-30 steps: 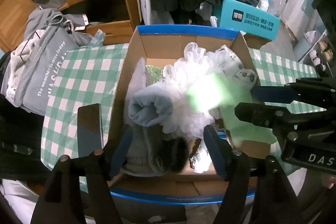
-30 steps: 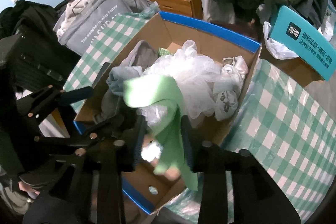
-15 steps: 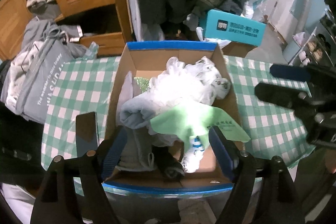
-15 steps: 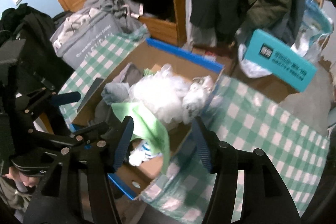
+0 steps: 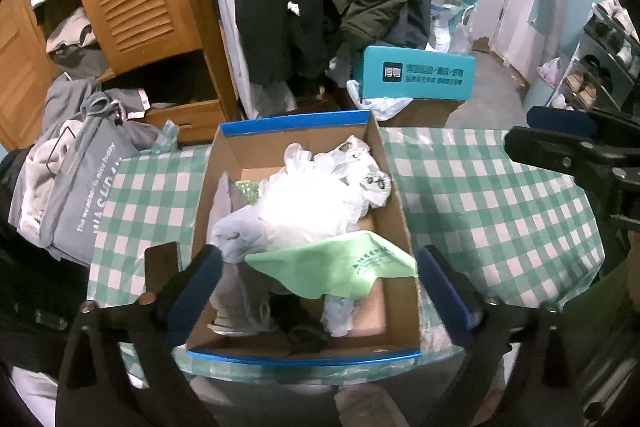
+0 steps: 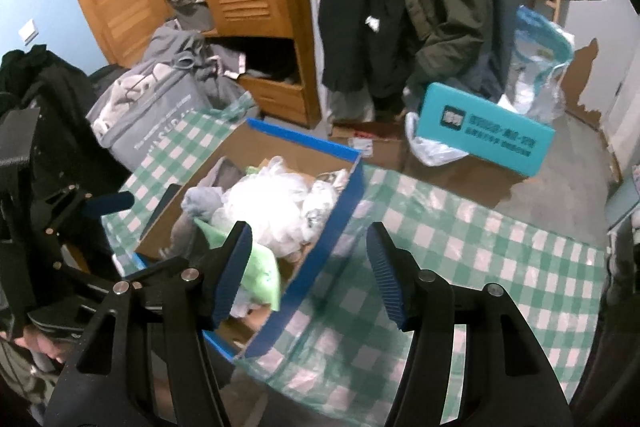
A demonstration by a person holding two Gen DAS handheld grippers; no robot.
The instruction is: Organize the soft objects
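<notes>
Reading labels first: grey fabric tote bag (image 5: 86, 195) at left of the left wrist view carries white print, roughly "The weather is nice today" plus larger caps that I can't make out fully. Teal rectangular box (image 5: 418, 79) at upper centre has a dark square logo and white Chinese characters, too small to read. Light green cloth (image 5: 340, 271) has a line of small dark print along one edge, unreadable.

Open brown cardboard box with blue rim (image 5: 294, 117) sits on the green-and-white checked tablecloth (image 5: 480, 203), centre frame. Green cloth lies inside it, draped over the lower half of the contents, one corner reaching the right wall. Also inside: white crinkled plastic bags (image 5: 316, 195), a light grey rolled garment (image 5: 236, 231), something dark at the bottom.

Left gripper (image 5: 320, 283): jaws just been opening, now spread wide, nothing between the pads; they frame the box from above.

Right gripper (image 6: 310, 267): jaws about half spread, empty, over the box's right blue wall and the tablecloth. Green cloth (image 6: 260, 273) shows just past its left finger, not gripped.

Only the left view shows the shoe rack (image 5: 600, 55) at right edge. Only the right view shows the light switch (image 6: 28, 29) on the blue wall at left, and the hand (image 6: 42, 343) holding the other gripper.
</notes>
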